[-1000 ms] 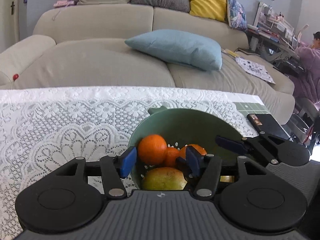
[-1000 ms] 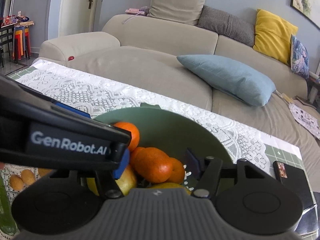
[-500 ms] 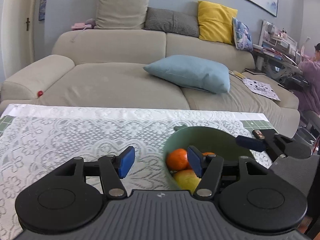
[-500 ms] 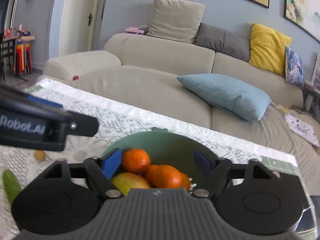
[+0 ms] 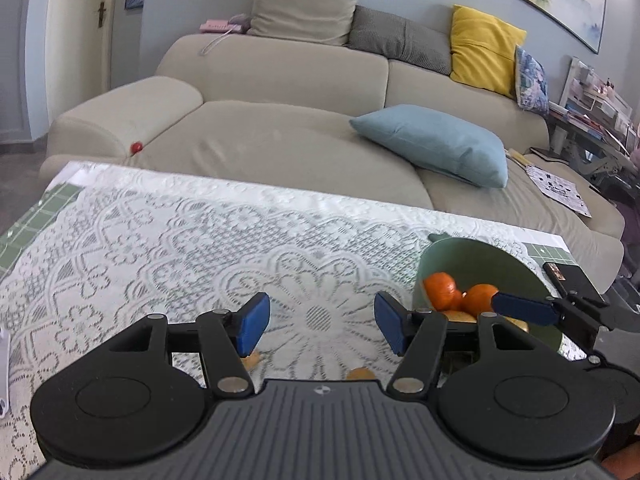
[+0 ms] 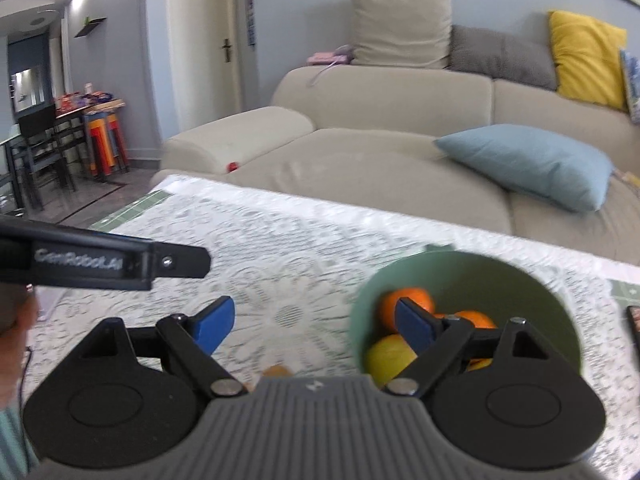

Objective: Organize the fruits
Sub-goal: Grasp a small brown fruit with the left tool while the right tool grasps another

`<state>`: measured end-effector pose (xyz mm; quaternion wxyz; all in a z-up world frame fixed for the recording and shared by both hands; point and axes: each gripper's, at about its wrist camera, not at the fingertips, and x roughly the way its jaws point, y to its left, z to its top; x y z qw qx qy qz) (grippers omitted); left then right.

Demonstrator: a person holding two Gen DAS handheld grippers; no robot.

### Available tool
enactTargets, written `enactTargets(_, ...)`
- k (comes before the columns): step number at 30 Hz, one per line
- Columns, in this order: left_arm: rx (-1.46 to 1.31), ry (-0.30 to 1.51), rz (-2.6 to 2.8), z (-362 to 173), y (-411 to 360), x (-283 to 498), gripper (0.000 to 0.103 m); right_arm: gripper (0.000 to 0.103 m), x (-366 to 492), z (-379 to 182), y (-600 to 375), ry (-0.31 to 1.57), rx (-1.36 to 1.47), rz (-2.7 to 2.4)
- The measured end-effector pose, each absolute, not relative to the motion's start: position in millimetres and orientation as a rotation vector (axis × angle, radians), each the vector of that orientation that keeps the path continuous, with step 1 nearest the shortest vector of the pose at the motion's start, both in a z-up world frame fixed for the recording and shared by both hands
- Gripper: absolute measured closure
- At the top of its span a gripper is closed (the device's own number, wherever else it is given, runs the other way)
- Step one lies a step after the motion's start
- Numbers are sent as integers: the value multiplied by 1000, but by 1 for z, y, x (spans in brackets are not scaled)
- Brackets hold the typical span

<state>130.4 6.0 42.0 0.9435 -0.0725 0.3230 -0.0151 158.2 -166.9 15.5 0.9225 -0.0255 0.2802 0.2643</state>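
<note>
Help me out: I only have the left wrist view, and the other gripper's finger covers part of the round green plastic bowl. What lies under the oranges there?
Observer: The right wrist view shows a yellow-green fruit at the near side of the green bowl, below the oranges.
Operator: Is the right gripper holding anything?
Observer: No. The right gripper is open, and only the white lace tablecloth shows between its blue pads.

Table w/ lace cloth, fruit bowl
</note>
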Motion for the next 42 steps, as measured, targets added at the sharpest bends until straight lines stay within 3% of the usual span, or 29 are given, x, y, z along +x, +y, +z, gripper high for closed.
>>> enactTargets(16,-149,775,-7,7,44,121,35,61,159,-15,-125,743,-71,656)
enactTargets(23,-192,815,-38,-9,56,123,36,67,175,-29,-129,844,31,626)
enactTargets(25,-218,820,-52,-14,60,124,37,75,178,-32,-131,870,63,620)
enactTargets(38,-257,800,-54,-37,78,146,40,81,195,-45,-130,925,135,542)
enactTargets(42,-260,785,-60,-41,77,152,42,84,192,-41,-122,869,22,484)
